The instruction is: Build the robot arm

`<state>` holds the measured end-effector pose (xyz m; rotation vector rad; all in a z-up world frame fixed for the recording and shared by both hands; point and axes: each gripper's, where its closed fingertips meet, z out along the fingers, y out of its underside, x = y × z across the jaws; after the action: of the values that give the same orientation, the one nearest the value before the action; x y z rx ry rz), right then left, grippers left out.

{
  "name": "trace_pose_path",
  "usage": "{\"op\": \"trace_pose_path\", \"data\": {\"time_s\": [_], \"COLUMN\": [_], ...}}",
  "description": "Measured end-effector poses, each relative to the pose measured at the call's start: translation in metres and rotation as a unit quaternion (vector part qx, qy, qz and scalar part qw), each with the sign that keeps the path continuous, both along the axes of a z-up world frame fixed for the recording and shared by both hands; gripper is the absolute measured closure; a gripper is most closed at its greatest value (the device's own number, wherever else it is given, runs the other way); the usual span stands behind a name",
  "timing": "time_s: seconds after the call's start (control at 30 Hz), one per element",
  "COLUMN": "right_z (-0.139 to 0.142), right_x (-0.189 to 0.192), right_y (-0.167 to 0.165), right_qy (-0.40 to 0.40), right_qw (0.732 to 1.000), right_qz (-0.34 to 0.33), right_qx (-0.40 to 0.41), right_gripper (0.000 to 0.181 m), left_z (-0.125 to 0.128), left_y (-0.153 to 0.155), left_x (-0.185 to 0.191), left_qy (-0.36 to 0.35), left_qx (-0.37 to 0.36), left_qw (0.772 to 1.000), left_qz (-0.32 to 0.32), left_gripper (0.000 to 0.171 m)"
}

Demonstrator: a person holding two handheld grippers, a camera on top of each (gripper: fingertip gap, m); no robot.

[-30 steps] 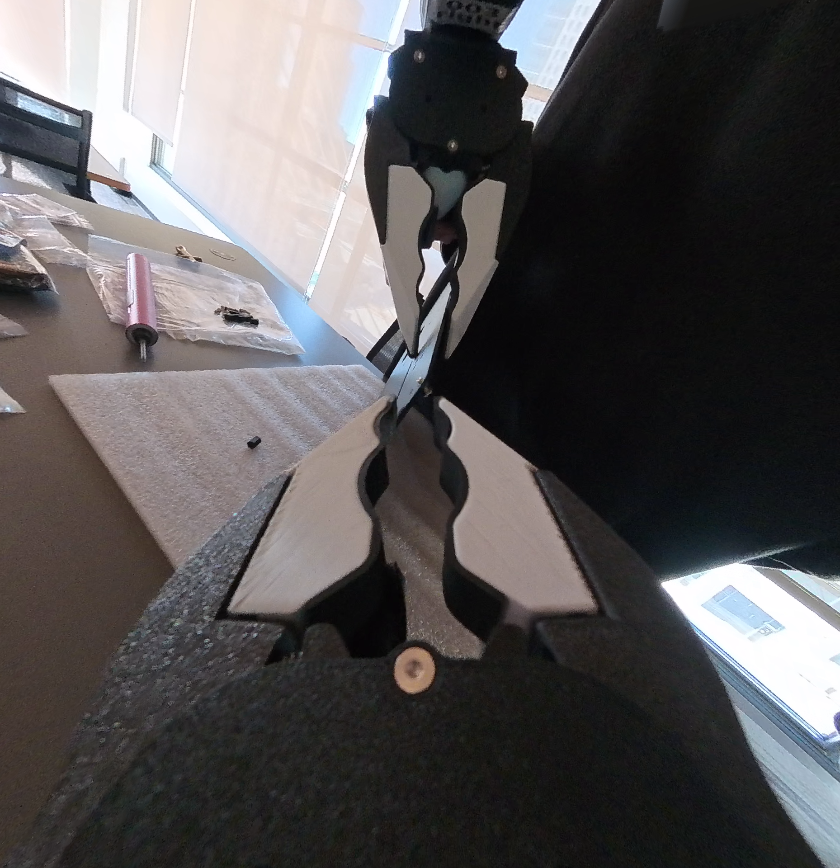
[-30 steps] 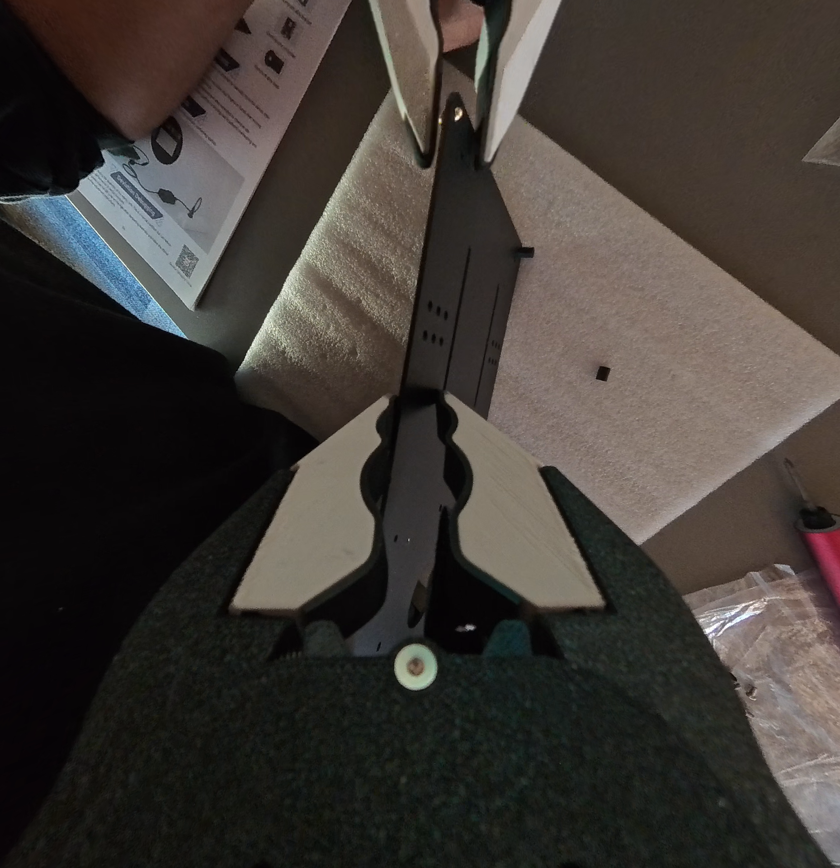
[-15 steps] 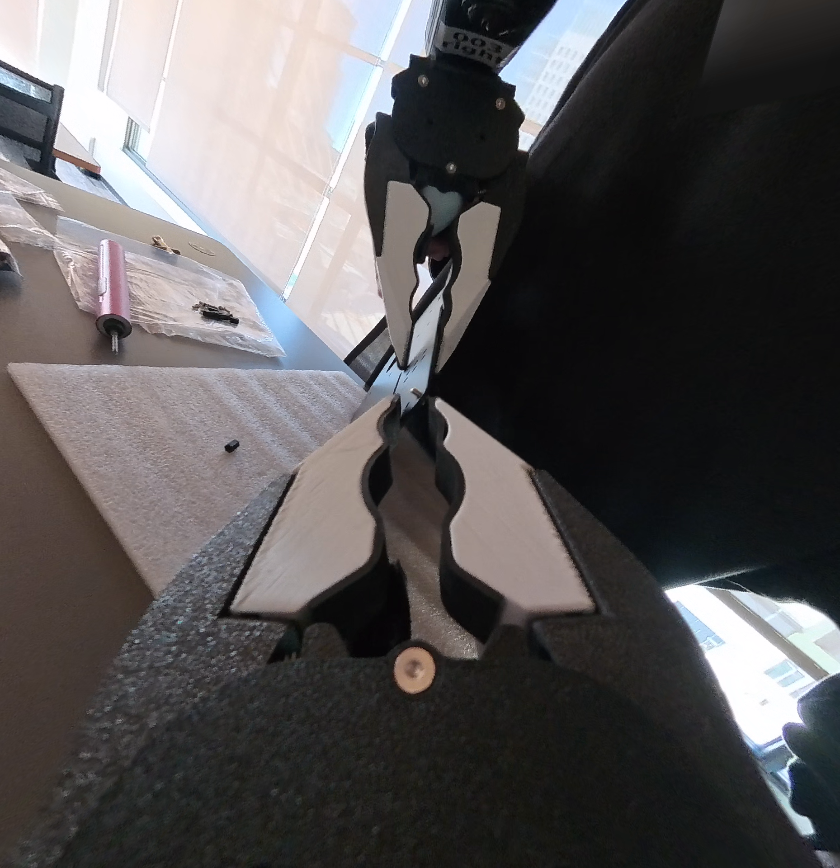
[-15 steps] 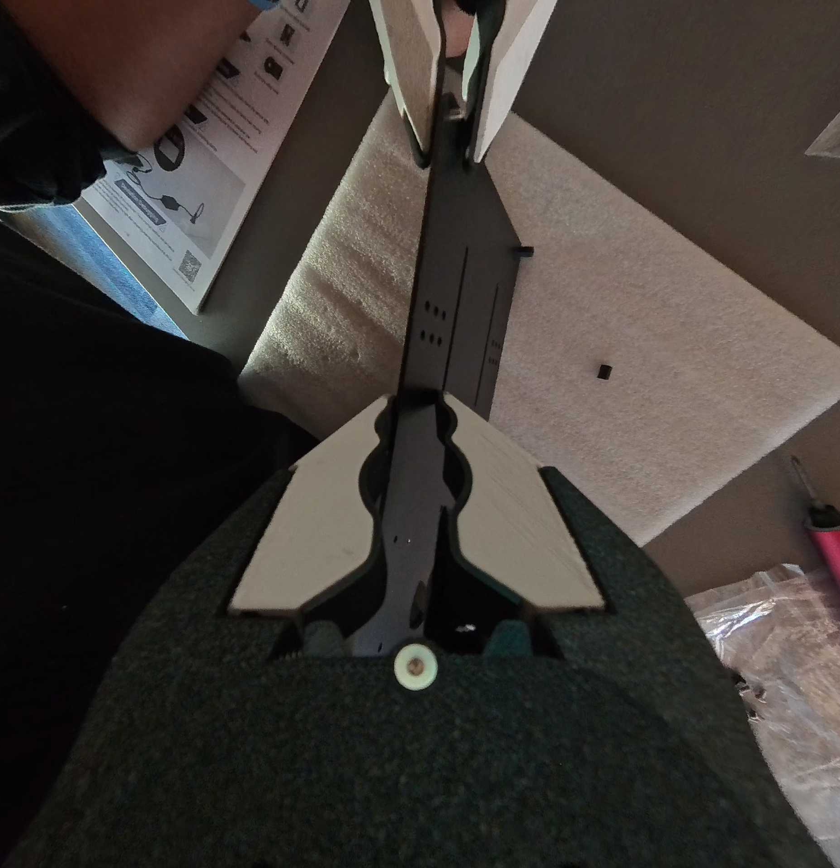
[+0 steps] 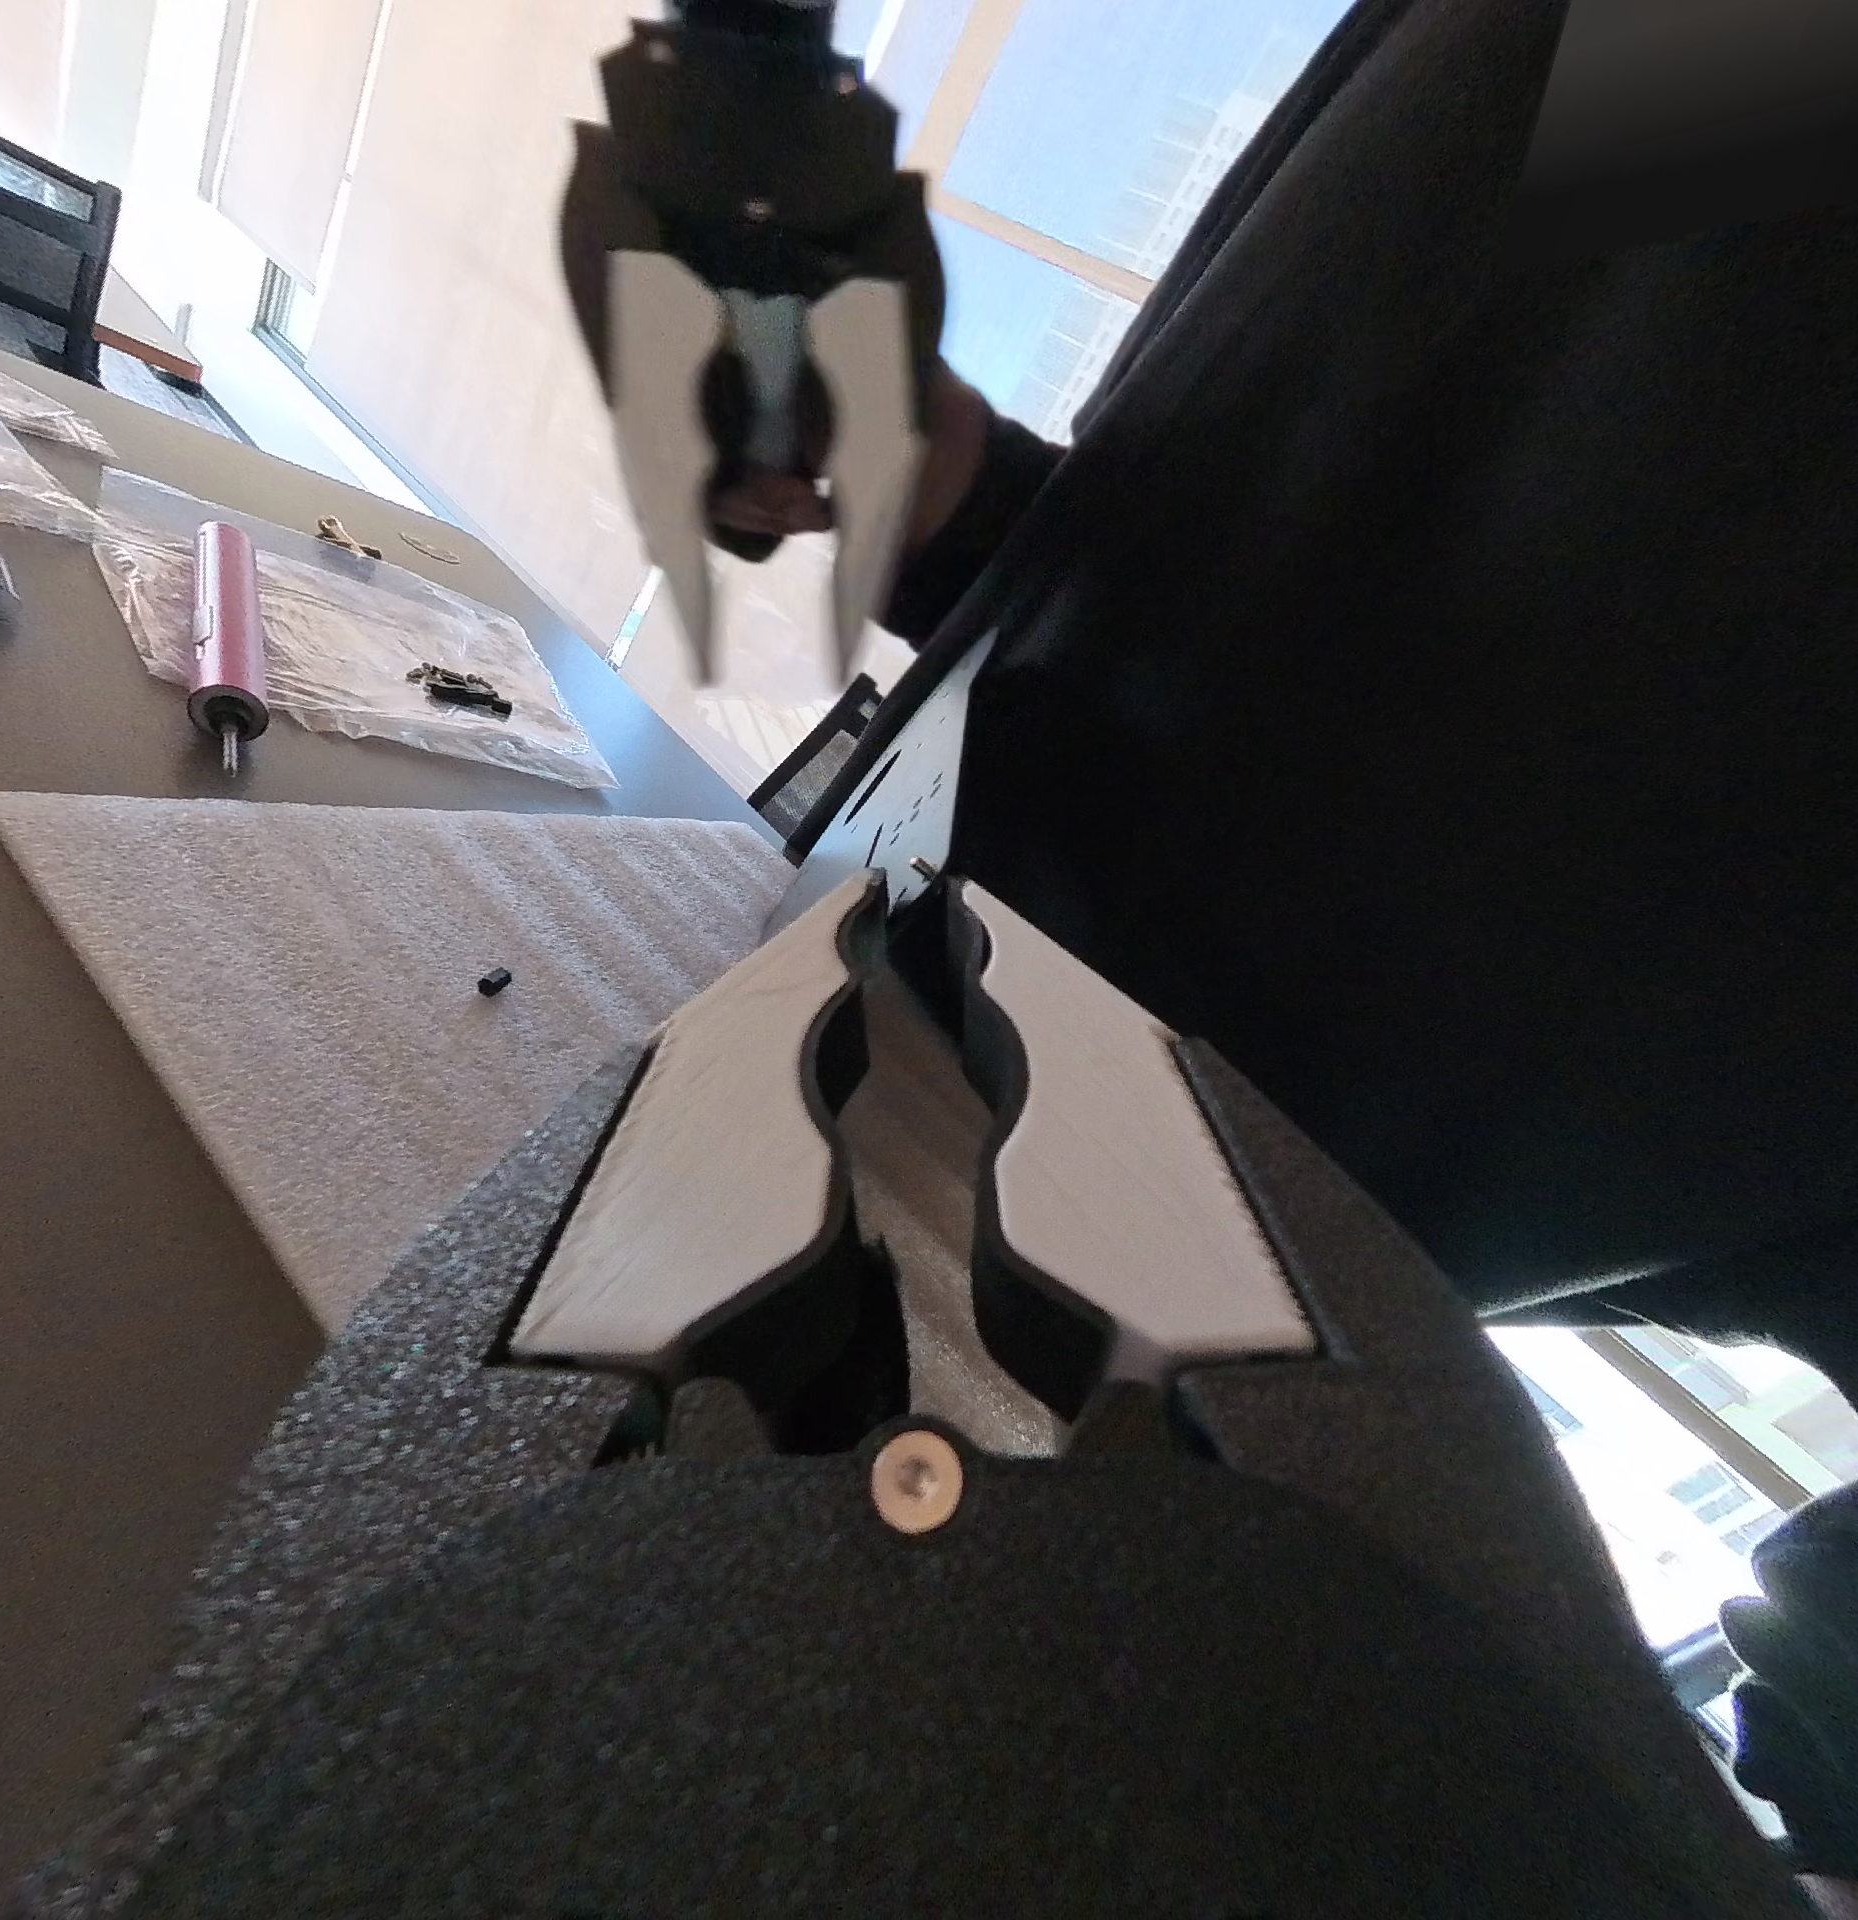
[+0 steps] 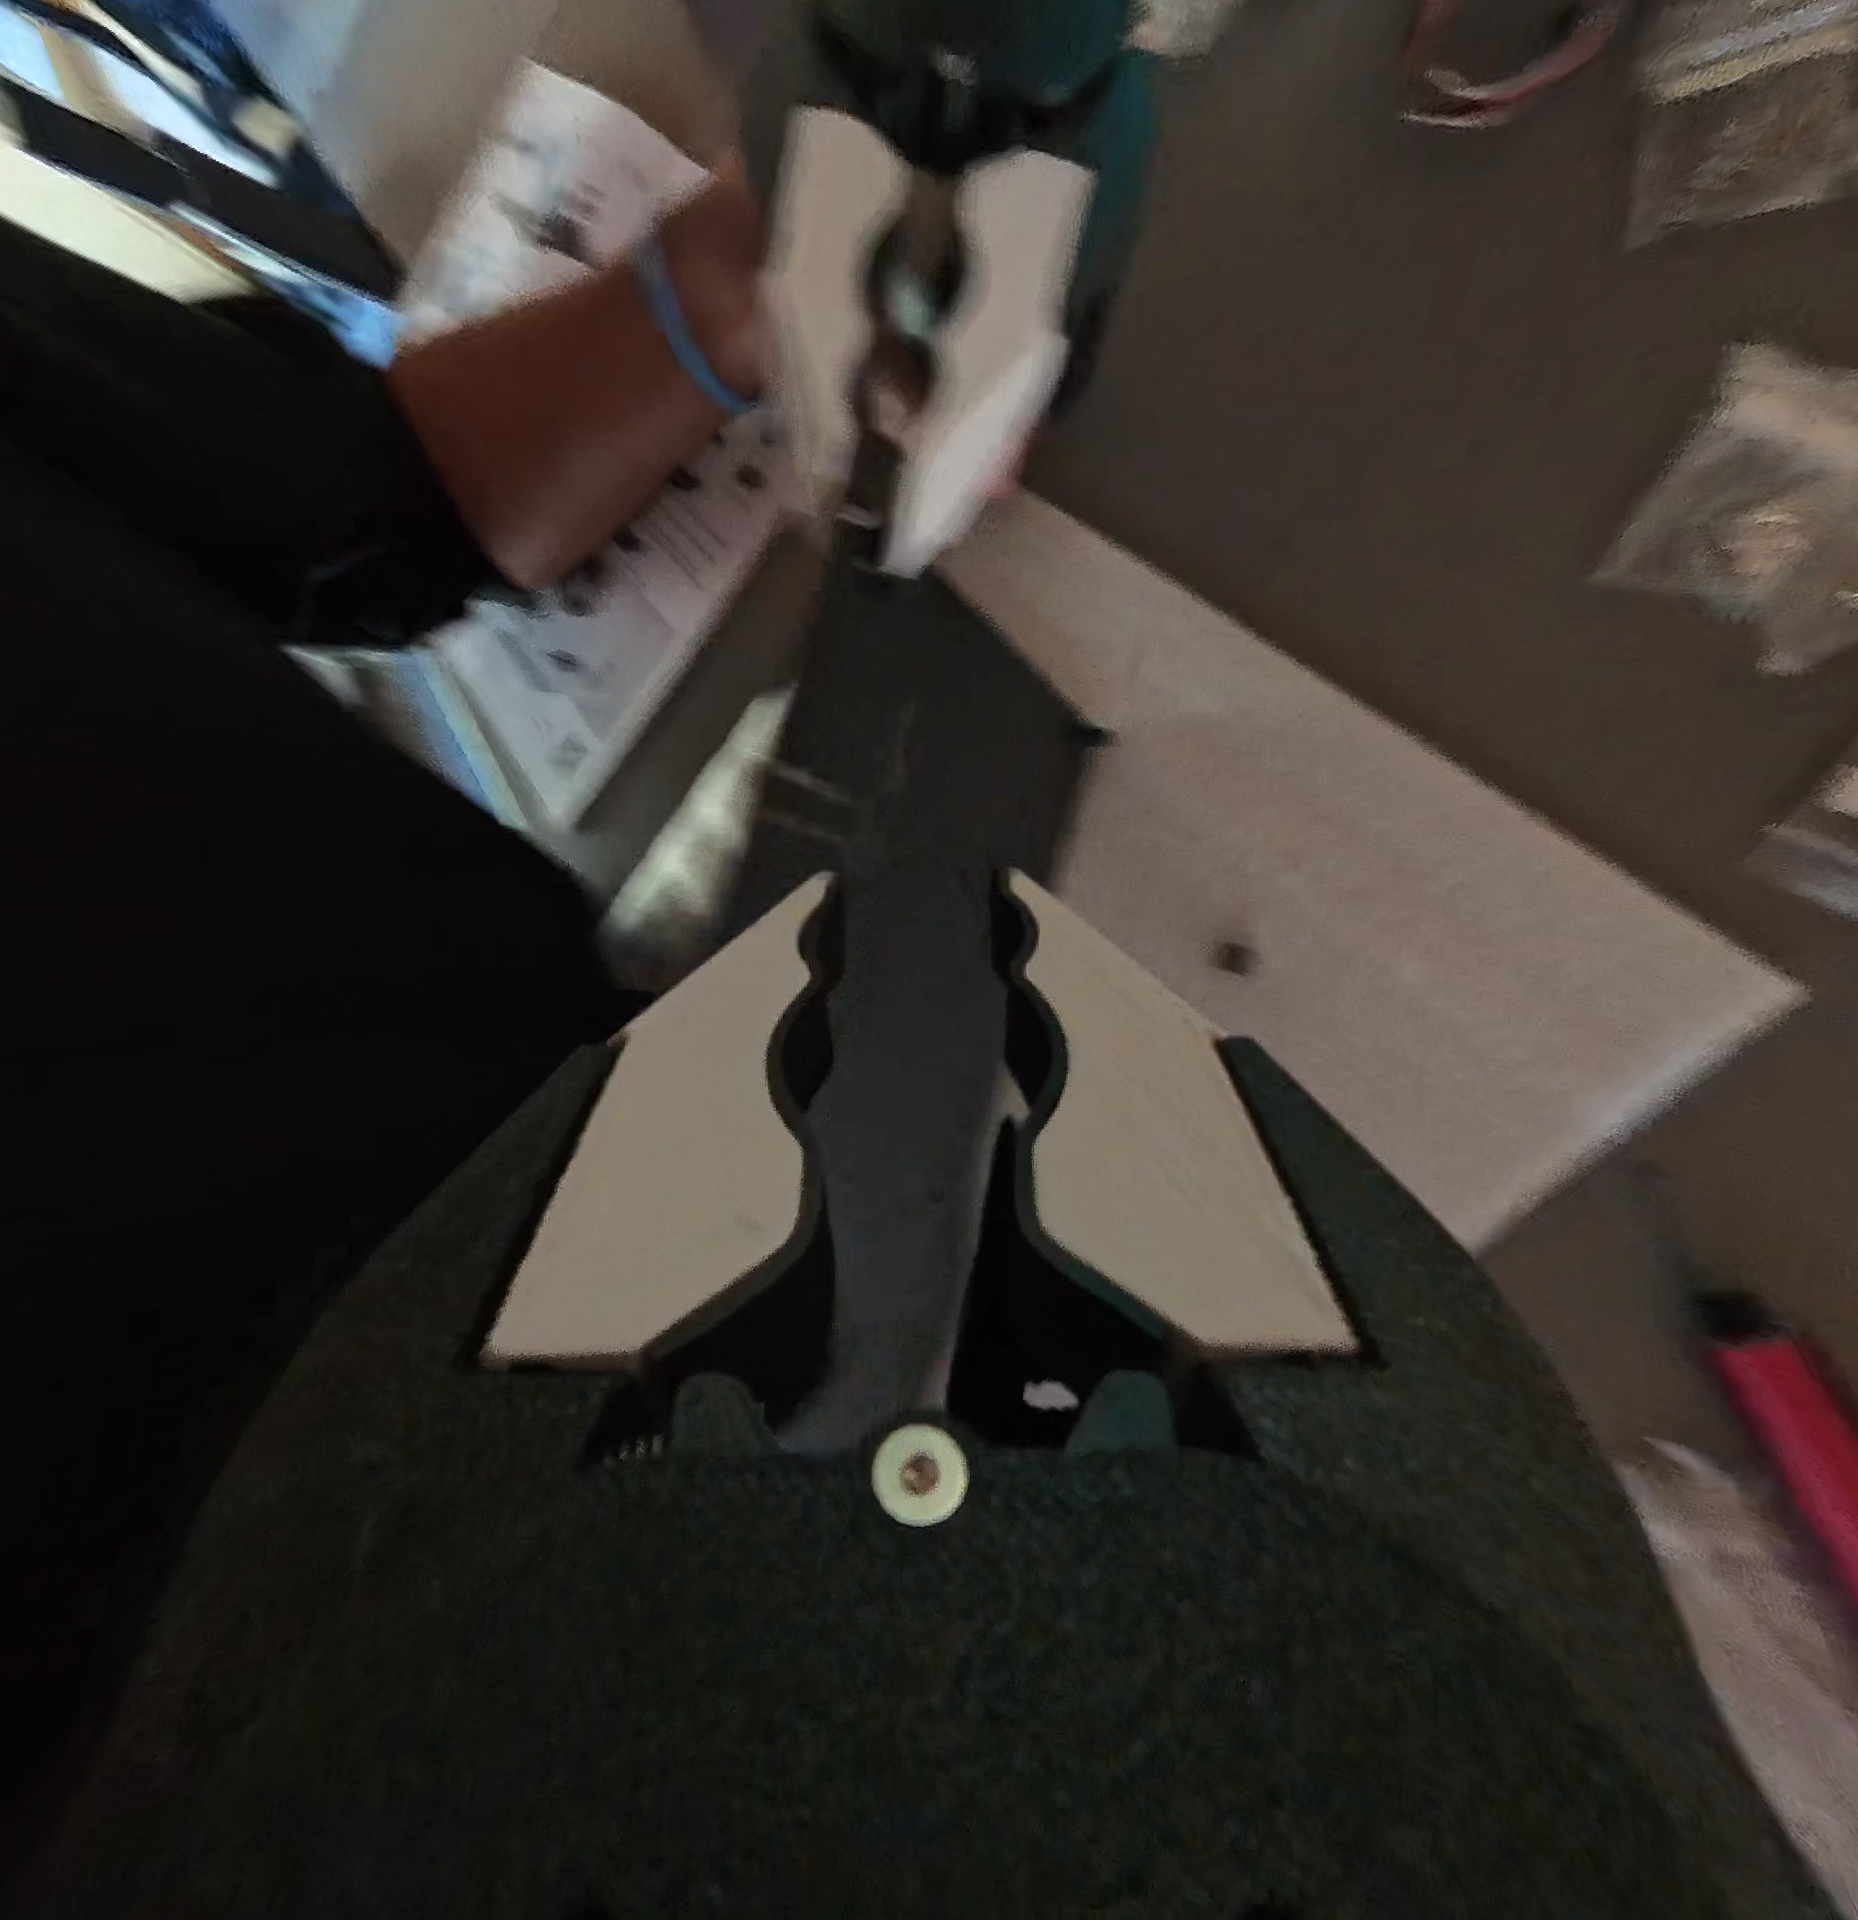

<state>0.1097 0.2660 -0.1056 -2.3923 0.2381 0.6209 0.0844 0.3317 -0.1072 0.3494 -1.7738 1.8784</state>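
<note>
Currently my left gripper (image 5: 912, 883) pinches the black plate (image 5: 909, 790) by its end. Long axis runs toward my right gripper (image 5: 774, 665) — spread wide, clear of it.

On the table (image 5: 63, 1091) a foam sheet (image 5: 385, 935) lies flat, with a small screw (image 5: 496, 980) on it. Behind the sheet lies a plastic bag (image 5: 385, 665) with a screwdriver (image 5: 229, 634) across it. Over the sheet's near edge a flat plate (image 6: 925, 748) stands up, left of the screw. A printed sheet (image 6: 592, 665) lies left of the foam.
</note>
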Motion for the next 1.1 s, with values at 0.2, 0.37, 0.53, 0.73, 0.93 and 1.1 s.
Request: {"op": "trace_pose_path", "data": {"time_s": [0.2, 0.37, 0.53, 0.73, 0.93, 1.1], "right_z": [-0.106, -0.118, -0.124, -0.088, -0.007, 0.004], "right_x": [0.041, 0.037, 0.037, 0.033, 0.003, -0.011], "right_y": [-0.023, -0.01, -0.006, 0.012, 0.062, 0.077], "right_qy": [-0.116, -0.174, -0.195, -0.187, -0.334, -0.399], "right_qw": [0.986, 0.977, 0.974, 0.981, 0.9, 0.807], "right_qz": [0.05, 0.054, 0.039, 0.045, 0.227, 0.372], "right_qx": [-0.106, -0.113, -0.105, -0.024, 0.164, 0.226], "right_gripper": [0.163, 0.166, 0.175, 0.176, 0.176, 0.176], "left_z": [0.0, 0.0, -0.001, -0.001, -0.001, -0.001], "left_y": [0.0, 0.0, 0.0, 0.001, 0.001, 0.001], "left_x": [-0.002, -0.001, -0.003, -0.004, -0.005, -0.005], "left_qy": [-0.003, -0.002, -0.003, 0.0, 0.005, 0.006], "left_qx": [0.002, 0.003, 0.004, 0.002, -0.002, -0.003], "left_qw": [1.0, 1.0, 1.0, 1.0, 1.0, 1.0], "left_qz": [0.0, 0.0, -0.001, -0.005, -0.011, -0.01], "left_gripper": [0.162, 0.162, 0.162, 0.162, 0.161, 0.161]}}
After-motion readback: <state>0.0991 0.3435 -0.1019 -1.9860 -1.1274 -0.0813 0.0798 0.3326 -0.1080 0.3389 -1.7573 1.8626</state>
